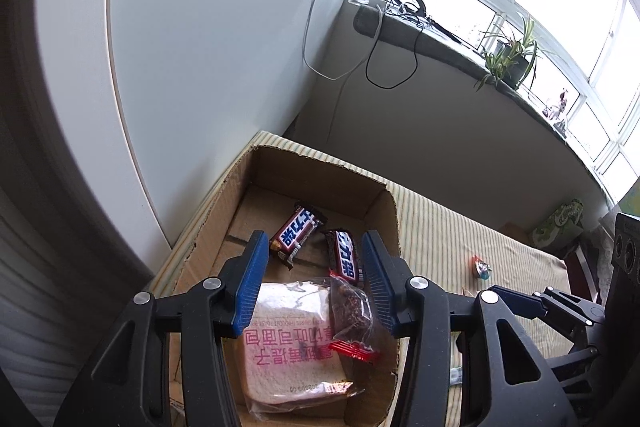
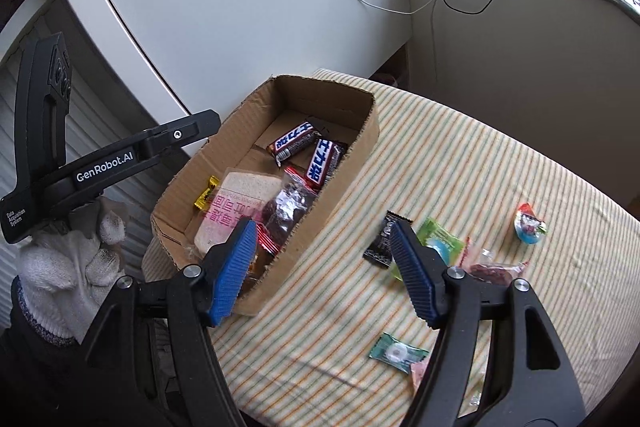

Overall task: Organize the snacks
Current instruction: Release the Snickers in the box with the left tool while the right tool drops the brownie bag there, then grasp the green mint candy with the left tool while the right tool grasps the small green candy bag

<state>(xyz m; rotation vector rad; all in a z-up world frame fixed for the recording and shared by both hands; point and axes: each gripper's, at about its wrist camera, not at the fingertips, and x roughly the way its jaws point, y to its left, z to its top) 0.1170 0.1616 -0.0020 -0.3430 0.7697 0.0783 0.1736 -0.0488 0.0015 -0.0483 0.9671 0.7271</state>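
Note:
A cardboard box point(image 1: 382, 211) stands on the striped tablecloth. In it lie two Snickers bars point(image 1: 296, 233), a bread packet point(image 1: 288, 347) and a clear packet of dark dried fruit point(image 1: 354, 311). My left gripper point(image 1: 314, 243) hangs open just above the bread and the fruit packet, its blue pads touching neither. My right gripper point(image 2: 324, 227) is open over the box's point(image 2: 352, 155) near right wall, with nothing between its fingers. Loose on the cloth to its right are a black packet point(image 2: 380, 243), a green packet point(image 2: 440, 241), a red and blue candy point(image 2: 530, 223) and a teal candy point(image 2: 396, 351).
A gloved hand point(image 2: 68, 263) holds the left gripper's handle at the far left of the right wrist view. A white cabinet door point(image 1: 220, 47) rises behind the box. A windowsill with cables and potted plants point(image 1: 512, 55) runs along the back right. A small yellow candy point(image 2: 206, 193) lies in the box.

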